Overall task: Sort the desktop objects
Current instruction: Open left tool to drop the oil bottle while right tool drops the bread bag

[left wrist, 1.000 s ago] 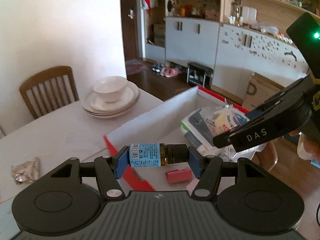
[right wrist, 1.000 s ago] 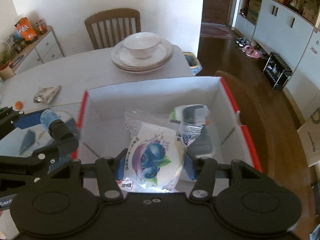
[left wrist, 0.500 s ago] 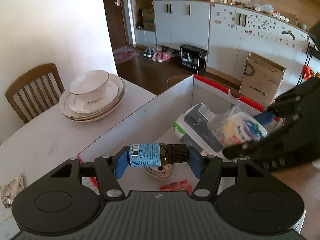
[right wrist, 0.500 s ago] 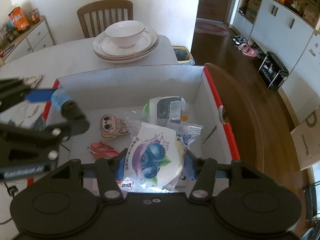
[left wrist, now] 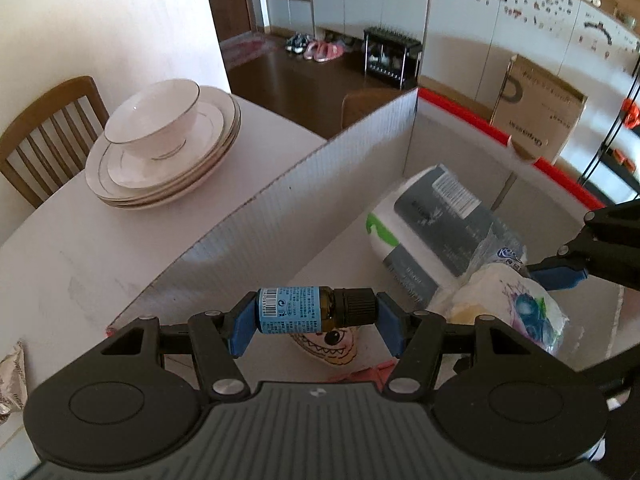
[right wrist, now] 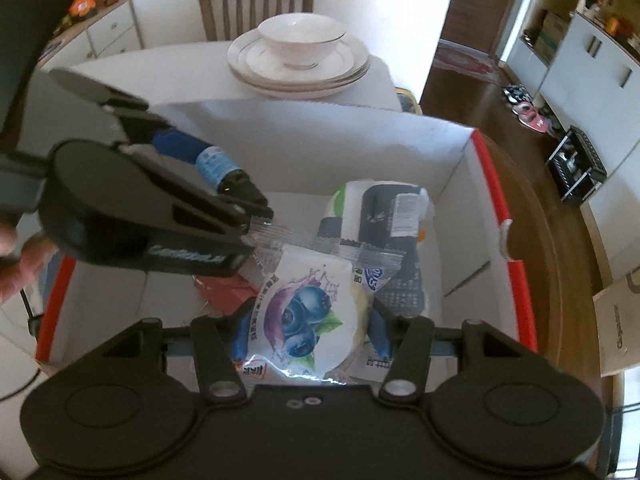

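Note:
My left gripper (left wrist: 316, 316) is shut on a small brown dropper bottle (left wrist: 312, 310) with a blue label and black cap, held sideways above the inside of the white cardboard box (left wrist: 280, 204). The bottle also shows in the right wrist view (right wrist: 222, 166). My right gripper (right wrist: 308, 328) is shut on a blueberry snack packet (right wrist: 304, 312), also over the box (right wrist: 452, 136); the packet shows in the left wrist view (left wrist: 516, 312). Inside the box lie a grey-and-white pack (left wrist: 432, 220), a cartoon-face toy (left wrist: 332, 346) and a red item (right wrist: 228, 292).
A stack of white plates with a bowl (left wrist: 160, 148) stands on the white table beyond the box. A crumpled foil wrapper (left wrist: 12, 376) lies at the left table edge. A wooden chair (right wrist: 256, 4) stands behind the table. A cardboard carton (left wrist: 536, 108) sits on the floor.
Both grippers have moved forward and down over the box. The left gripper with the bottle has come in over the box's left side, close to the right gripper's packet.

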